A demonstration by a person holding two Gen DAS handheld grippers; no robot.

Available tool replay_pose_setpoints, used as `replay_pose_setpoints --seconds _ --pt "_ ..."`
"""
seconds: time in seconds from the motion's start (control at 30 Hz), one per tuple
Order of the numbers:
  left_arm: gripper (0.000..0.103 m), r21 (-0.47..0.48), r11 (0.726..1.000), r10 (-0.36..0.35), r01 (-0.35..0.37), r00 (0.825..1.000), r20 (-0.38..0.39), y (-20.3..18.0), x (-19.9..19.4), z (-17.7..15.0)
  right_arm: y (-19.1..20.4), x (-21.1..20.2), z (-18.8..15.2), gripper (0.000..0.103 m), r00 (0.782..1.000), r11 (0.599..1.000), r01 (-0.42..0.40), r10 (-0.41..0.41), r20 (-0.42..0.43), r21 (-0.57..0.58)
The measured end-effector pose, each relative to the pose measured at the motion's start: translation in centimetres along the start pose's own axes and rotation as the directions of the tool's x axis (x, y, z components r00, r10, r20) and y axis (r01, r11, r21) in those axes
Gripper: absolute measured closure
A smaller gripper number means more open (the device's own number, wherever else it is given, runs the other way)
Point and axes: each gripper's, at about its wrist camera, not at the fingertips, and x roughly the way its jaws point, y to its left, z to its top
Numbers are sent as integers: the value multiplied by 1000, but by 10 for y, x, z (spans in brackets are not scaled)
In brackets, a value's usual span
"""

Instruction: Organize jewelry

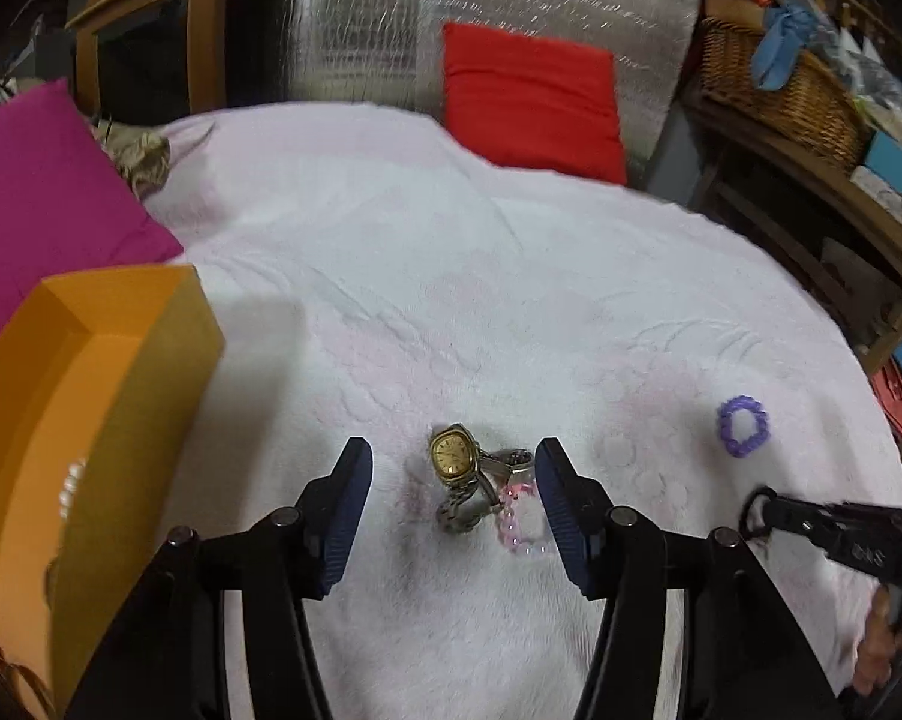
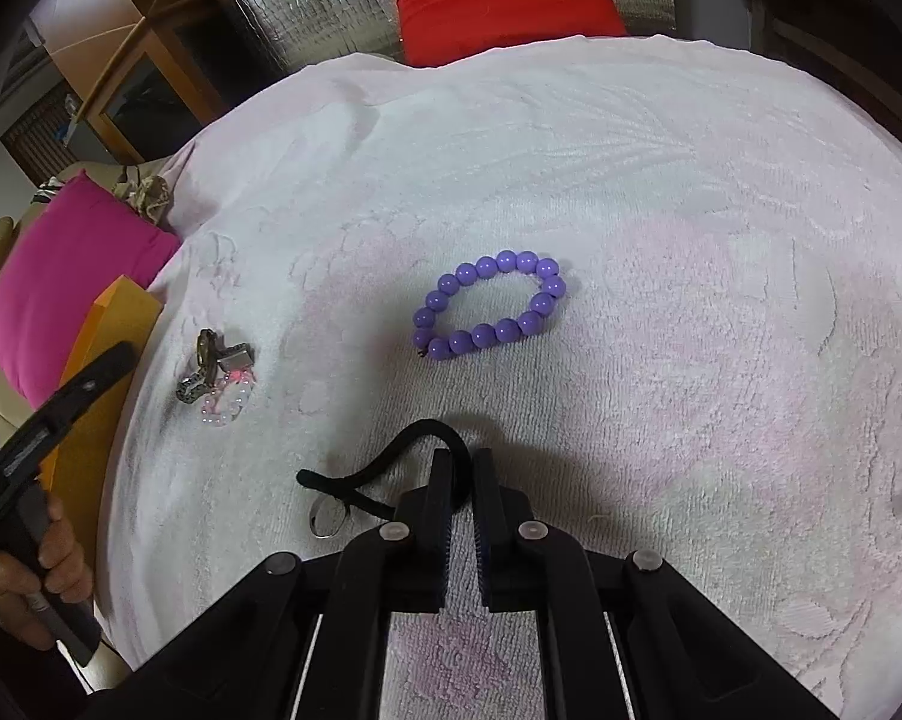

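A gold-faced watch (image 1: pixel 453 457) with a metal band lies on the pale pink towel (image 1: pixel 451 270), in a small pile with a second silver watch (image 1: pixel 509 461) and a clear pink bead bracelet (image 1: pixel 520 521). My left gripper (image 1: pixel 453 451) stands open around this pile, and its pads touch nothing. In the right wrist view the same watch pile (image 2: pixel 211 363) sits at the left. My right gripper (image 2: pixel 462 462) is shut on a black cord (image 2: pixel 385 453) that carries a silver ring (image 2: pixel 328 517). A purple bead bracelet (image 2: pixel 490 306) lies loose ahead of it.
An open orange box (image 1: pixel 121 372) with a pearl string (image 1: pixel 72 487) inside stands left of the pile. A magenta cushion (image 1: pixel 43 192) and a red cushion (image 1: pixel 529 99) border the towel. A wicker basket (image 1: pixel 775 90) sits on shelves at the right. A hand (image 2: pixel 49 570) holds the left gripper.
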Motion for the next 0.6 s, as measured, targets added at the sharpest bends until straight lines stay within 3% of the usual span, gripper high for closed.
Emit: replay_pose_setpoints --seconds 0.27,0.3,0.37,0.4,0.43,0.6 --pt "46 -29 998 49 -51 996 -73 -11 40 1 -2 -2 -1 96 1000 1000 -15 15 -8 2" --pt "48 -36 998 52 -55 995 -82 -11 44 1 -3 -3 -1 96 1000 1000 -17 17 -9 3" --pt "63 -51 998 41 -46 995 -90 -7 50 1 -4 -4 -2 96 1000 1000 -19 19 -10 2" --pt "75 -49 997 51 -55 995 -85 -6 51 1 -4 -5 -2 96 1000 1000 -19 19 -11 1" --pt "80 -46 997 62 -66 994 -86 -5 52 2 -4 -5 -2 96 1000 1000 -20 20 -11 1" --pt "80 -78 996 41 -47 997 -67 3 46 4 -2 -6 -3 96 1000 1000 -13 13 -10 -3"
